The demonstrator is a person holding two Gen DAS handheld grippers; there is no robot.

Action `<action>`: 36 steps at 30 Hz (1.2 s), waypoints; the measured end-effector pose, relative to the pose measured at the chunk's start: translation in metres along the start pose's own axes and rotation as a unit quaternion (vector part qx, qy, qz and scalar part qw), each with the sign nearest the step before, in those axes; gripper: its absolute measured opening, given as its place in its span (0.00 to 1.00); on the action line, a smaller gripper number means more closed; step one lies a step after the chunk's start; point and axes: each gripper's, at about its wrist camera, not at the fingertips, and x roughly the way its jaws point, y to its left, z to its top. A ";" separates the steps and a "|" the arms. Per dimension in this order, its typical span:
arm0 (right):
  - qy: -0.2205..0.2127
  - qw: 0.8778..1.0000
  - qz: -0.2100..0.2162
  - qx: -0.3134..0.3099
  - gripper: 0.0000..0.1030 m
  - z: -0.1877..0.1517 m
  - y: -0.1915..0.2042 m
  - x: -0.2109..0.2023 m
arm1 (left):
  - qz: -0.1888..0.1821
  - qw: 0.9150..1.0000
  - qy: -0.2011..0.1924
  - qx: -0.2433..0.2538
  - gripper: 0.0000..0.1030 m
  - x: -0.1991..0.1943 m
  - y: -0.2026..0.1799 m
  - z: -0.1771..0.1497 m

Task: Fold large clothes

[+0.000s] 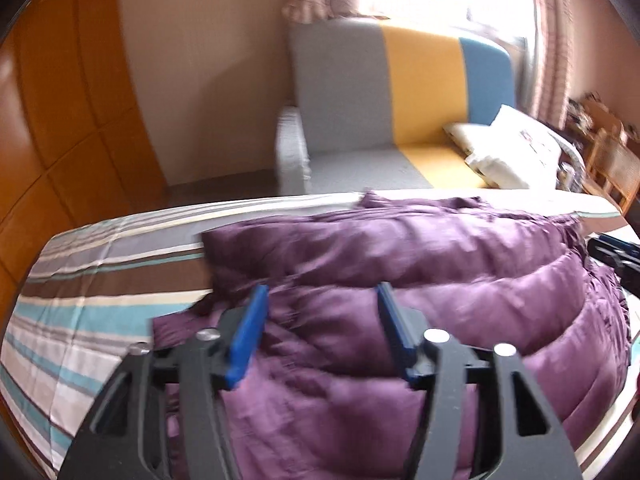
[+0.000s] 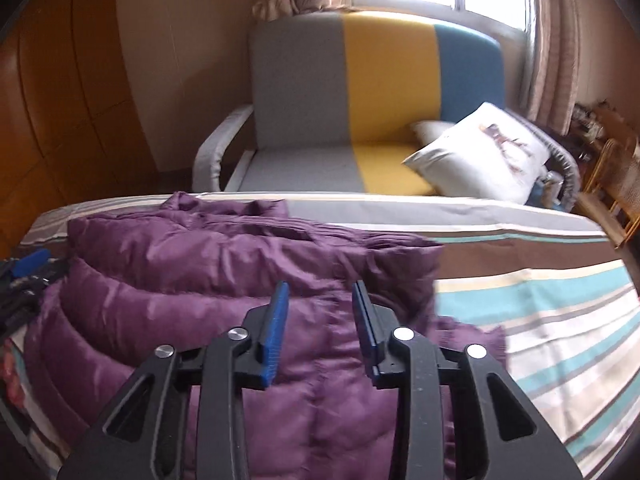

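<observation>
Purple puffer jacket [image 1: 400,280] folded on striped bed [image 1: 100,280], near edge cut off, both hand-held grippers, left [image 1: 322,332] & right [image 2: 320,330], spread, empty

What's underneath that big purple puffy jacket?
The purple jacket lies on a striped bedsheet, which shows all around it. Whatever sits directly beneath its bulk, or is folded inside, is covered and cannot be seen.

The quilted jacket [image 2: 224,304] is seen in plain purple; the bed sheet [image 2: 540,304] is striped in teal, brown, cream and grey; the armchair [image 2: 360,92] is banded grey, yellow and blue; gripper pads [image 1: 248,332] are coloured blue.
</observation>
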 end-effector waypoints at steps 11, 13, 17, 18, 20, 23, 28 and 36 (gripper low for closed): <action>0.059 0.997 0.000 0.044 0.30 -0.002 -0.005 0.075 | -0.010 0.998 0.054 0.016 0.42 0.070 -0.041 0.017; 0.056 0.998 -0.009 0.033 0.30 -0.006 -0.002 0.080 | -0.020 0.999 0.050 0.002 0.42 0.075 -0.036 0.011; 0.044 0.998 -0.027 0.019 0.30 -0.012 0.003 0.084 | -0.021 0.999 0.039 -0.014 0.42 0.079 -0.035 0.002; 0.043 0.999 -0.027 0.019 0.30 -0.012 0.004 0.086 | -0.019 0.999 0.038 -0.013 0.42 0.079 -0.036 0.002; 0.046 0.998 -0.021 0.022 0.30 -0.011 0.002 0.085 | -0.024 0.999 0.039 -0.014 0.42 0.078 -0.035 0.002; 0.047 0.998 -0.016 0.023 0.30 -0.008 0.001 0.077 | -0.032 0.998 0.039 -0.021 0.50 0.066 -0.029 0.000; 0.009 0.999 0.010 0.044 0.30 -0.014 -0.001 0.026 | -0.026 0.999 0.015 -0.044 0.67 0.021 -0.007 -0.015; -0.022 0.997 0.074 0.019 0.19 -0.050 0.027 -0.050 | 0.013 0.992 -0.015 -0.123 0.67 -0.041 0.059 -0.069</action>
